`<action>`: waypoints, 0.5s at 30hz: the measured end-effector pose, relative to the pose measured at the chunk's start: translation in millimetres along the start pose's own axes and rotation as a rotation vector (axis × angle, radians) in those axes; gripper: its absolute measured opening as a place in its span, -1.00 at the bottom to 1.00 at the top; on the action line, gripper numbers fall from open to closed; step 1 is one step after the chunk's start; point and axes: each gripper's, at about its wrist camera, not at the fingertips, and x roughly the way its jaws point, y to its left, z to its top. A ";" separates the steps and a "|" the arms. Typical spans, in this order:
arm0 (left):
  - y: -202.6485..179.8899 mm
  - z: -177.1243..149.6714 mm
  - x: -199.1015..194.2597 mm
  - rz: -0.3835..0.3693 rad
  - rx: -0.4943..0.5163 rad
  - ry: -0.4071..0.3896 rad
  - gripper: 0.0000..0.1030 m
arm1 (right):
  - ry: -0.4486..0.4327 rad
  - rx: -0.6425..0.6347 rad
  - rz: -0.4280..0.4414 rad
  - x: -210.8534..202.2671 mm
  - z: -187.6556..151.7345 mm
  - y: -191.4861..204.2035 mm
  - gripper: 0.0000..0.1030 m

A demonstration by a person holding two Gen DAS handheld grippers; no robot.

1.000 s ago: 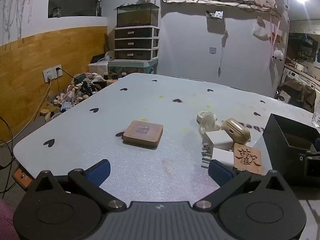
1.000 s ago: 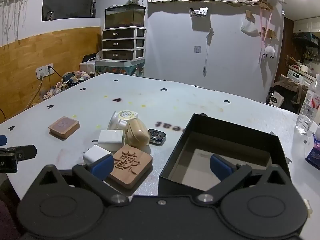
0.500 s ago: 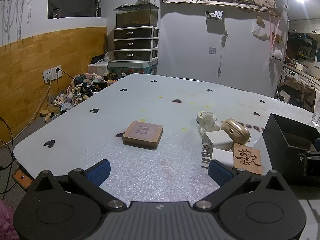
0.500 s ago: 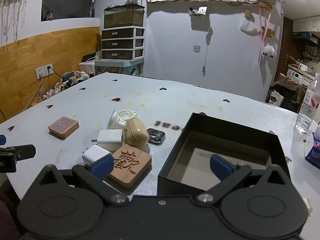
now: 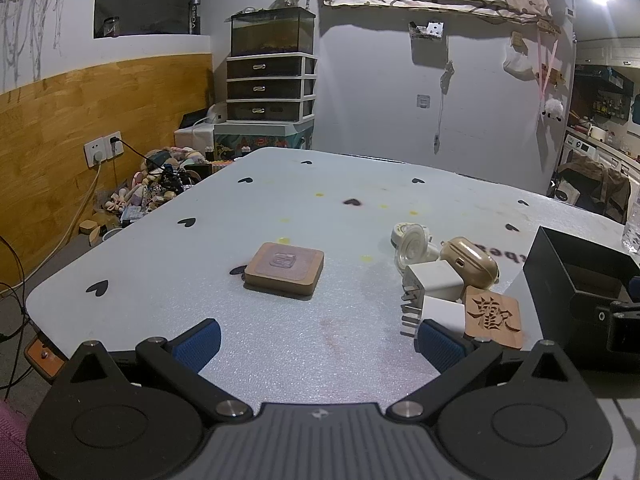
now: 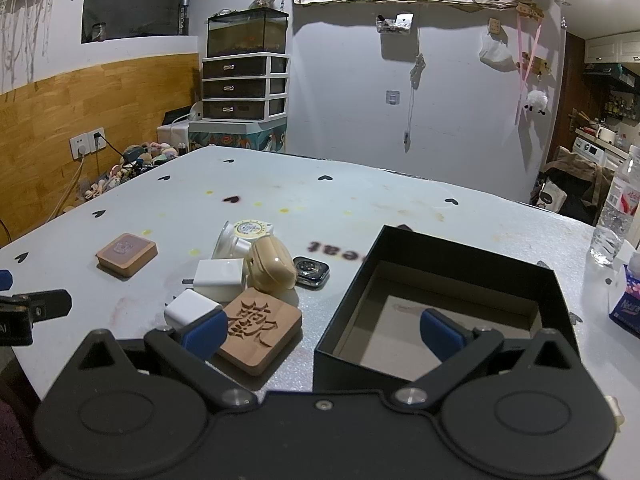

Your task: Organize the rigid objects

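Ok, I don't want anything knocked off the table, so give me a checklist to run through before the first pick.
1. Left gripper open, holding nothing: ok.
2. Right gripper open, holding nothing: ok.
3. Black box open, nothing visible inside: ok.
4. Carved wooden tile nearest, top unobstructed: ok.
5. Tile clear of the white charger: not ok, they touch.
6. Watch fully visible: not ok, partly behind the tan case.

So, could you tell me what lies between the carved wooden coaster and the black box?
Nothing: the right wrist view shows only bare table between the carved wooden coaster and black box.
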 end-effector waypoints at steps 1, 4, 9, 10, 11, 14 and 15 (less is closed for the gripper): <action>-0.1 0.0 0.0 0.000 0.000 0.000 1.00 | 0.000 0.000 -0.001 -0.3 0.3 0.3 1.00; -0.3 0.0 0.1 0.000 0.000 0.000 1.00 | 0.000 0.001 -0.001 -0.2 0.0 0.2 1.00; -0.3 0.1 -0.1 -0.001 0.001 -0.001 1.00 | 0.000 0.000 -0.001 0.6 -0.7 -0.3 1.00; 0.0 0.2 0.0 -0.001 0.001 0.000 1.00 | 0.000 0.001 -0.001 -0.2 0.2 0.2 1.00; -0.3 0.1 0.1 -0.001 0.001 0.000 1.00 | 0.000 0.001 -0.002 1.0 -1.1 -0.5 1.00; 0.0 0.2 -0.1 -0.001 0.000 0.001 1.00 | 0.000 0.001 -0.001 -0.3 0.3 0.1 1.00; 0.1 0.2 -0.1 -0.001 0.001 0.000 1.00 | 0.000 0.000 -0.001 -0.1 0.0 0.0 1.00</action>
